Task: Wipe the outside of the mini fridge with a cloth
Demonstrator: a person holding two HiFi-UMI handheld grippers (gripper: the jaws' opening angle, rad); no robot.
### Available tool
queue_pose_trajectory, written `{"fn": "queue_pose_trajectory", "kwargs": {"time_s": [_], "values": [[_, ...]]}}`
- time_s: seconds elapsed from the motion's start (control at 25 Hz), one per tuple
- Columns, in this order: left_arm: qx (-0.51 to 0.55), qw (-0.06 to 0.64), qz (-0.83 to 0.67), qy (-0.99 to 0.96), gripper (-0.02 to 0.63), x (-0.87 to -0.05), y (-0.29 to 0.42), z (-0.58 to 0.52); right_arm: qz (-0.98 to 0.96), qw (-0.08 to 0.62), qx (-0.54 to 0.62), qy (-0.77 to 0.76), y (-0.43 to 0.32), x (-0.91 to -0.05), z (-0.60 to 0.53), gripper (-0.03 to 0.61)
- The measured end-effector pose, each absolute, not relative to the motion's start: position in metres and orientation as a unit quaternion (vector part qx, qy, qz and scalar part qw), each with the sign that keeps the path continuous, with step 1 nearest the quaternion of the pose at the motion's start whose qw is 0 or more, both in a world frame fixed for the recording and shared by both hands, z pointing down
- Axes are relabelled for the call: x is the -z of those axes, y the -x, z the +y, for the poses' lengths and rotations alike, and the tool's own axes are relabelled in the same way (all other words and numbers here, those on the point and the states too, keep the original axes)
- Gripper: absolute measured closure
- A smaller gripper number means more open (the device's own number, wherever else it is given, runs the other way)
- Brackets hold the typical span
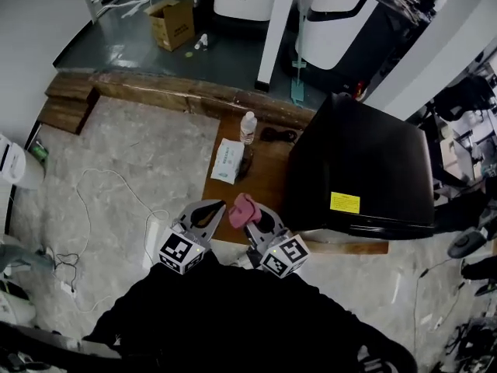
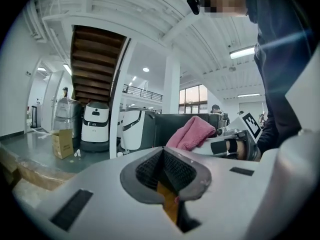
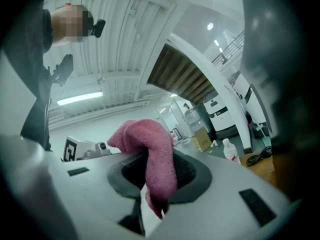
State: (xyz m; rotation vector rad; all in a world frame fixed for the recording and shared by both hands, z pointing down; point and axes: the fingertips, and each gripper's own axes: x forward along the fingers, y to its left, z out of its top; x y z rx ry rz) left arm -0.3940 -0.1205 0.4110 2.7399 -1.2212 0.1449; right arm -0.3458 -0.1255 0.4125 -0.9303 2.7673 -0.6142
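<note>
Right gripper view: the pink cloth [image 3: 150,144] is clamped between the jaws of the right gripper [image 3: 149,186]. Its bulk is bunched above the pads and one end hangs down through the jaw opening.

Head view: the same cloth [image 1: 242,208] sits at the tip of the right gripper [image 1: 251,217], raised over the near edge of the wooden table [image 1: 260,179]. It is near the mini fridge [image 1: 365,162] but not touching it. The fridge is a black cabinet standing on the right part of the table, with a yellow label [image 1: 345,202] on its near edge.

The left gripper [image 1: 208,208] is held just beside the right one. In the left gripper view its jaws [image 2: 162,176] are closed together with nothing between them.

On the table to the left of the fridge stand a water bottle [image 1: 248,127] and a flat white packet [image 1: 227,162]. A cardboard box [image 1: 172,22] stands on the dark floor well beyond the table.
</note>
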Motion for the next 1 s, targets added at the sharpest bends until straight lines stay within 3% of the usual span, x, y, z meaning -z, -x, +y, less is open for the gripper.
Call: {"fn": "queue_pose_trajectory", "kwargs": {"time_s": [0.48, 0.72, 1.0], "values": [[-0.041, 0.038, -0.267, -0.962, 0.607, -0.418, 0.356, -0.252, 0.796, 0.219, 0.262, 0.500, 0.286, -0.432, -0.239, 0.499], [-0.023, 0.021, -0.163, -0.986, 0.607, -0.390, 0.357, -0.312, 0.658, 0.313, 0.241, 0.641, 0.251, -0.393, -0.304, 0.499], [0.010, 0.001, -0.110, -0.994, 0.607, -0.375, 0.345, -0.349, 0.563, 0.414, 0.217, 0.681, 0.206, -0.363, -0.347, 0.500]]}}
